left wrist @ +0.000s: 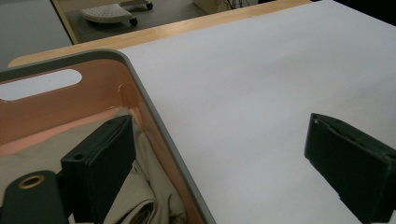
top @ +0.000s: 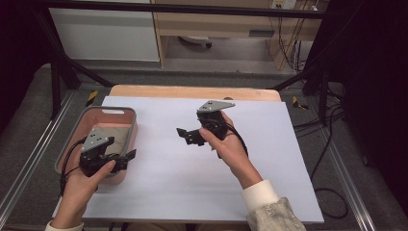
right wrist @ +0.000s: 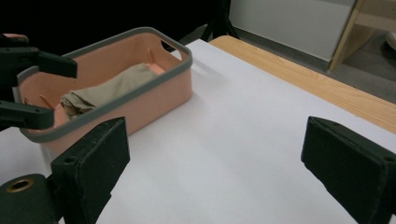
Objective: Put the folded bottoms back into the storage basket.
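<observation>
The folded beige cloth (right wrist: pixel 109 86) lies inside the pink bin (top: pixel 126 139), which sits at the worktop's left edge, so the work in hand appears to be getting the cloth stowed there. The left gripper (top: pixel 122 159) hangs over the bin's near right corner with its jaws wide apart and nothing between them — one jaw inside the bin above the cloth, the other out over the white sheet (top: pixel 192 183). The right gripper (top: pixel 187 135) hovers near the worktop's middle, jaws apart and empty too, likely just standing clear. The cloth looks soft and creased; the bin is smooth, glossy plastic with a rounded grey rim and a slot handle.
</observation>
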